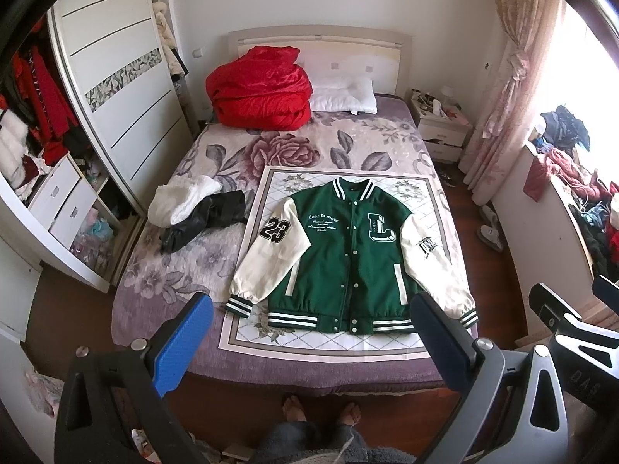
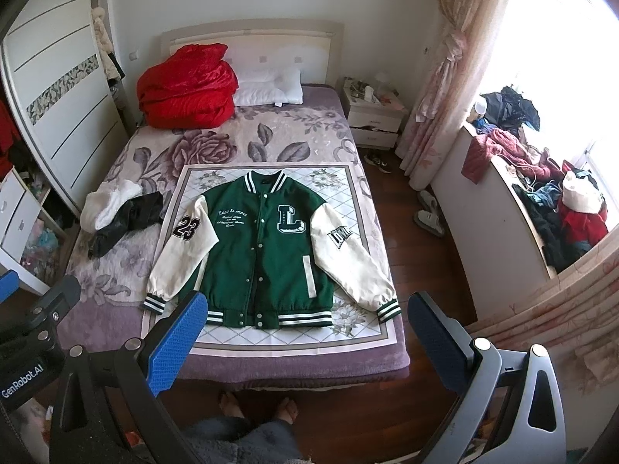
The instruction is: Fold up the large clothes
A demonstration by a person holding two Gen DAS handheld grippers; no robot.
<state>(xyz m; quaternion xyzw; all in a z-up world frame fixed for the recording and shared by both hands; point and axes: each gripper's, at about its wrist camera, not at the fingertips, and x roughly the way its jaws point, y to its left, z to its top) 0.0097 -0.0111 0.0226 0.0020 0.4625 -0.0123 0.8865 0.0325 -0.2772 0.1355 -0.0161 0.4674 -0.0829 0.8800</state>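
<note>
**Lying flat: green jacket spread on the bed, both tongs released**

Spread front-up on a quilted mat [image 1: 247, 332] near the foot of the bed [image 1: 309, 363], the green varsity jacket [image 1: 348, 266] is snapped shut, its cream sleeves angled outward.

The left gripper [image 1: 309, 348] and right gripper [image 2: 305, 344] both hang above the bed's foot with fingers wide apart, grasping nothing.

An open wardrobe [image 1: 35, 123] at the left holds red and white garments; its lower cubbies hold small clutter. The nightstand [image 2: 373, 121] has a drawer ajar.

Beside the jacket lies a white and black clothes heap [image 1: 197, 212]. A red duvet [image 1: 259, 92] and a pillow [image 1: 344, 94] sit at the headboard. Clothes [image 2: 541, 193] crowd the window ledge. The person's bare feet [image 1: 321, 411] stand at the bed's foot.
</note>
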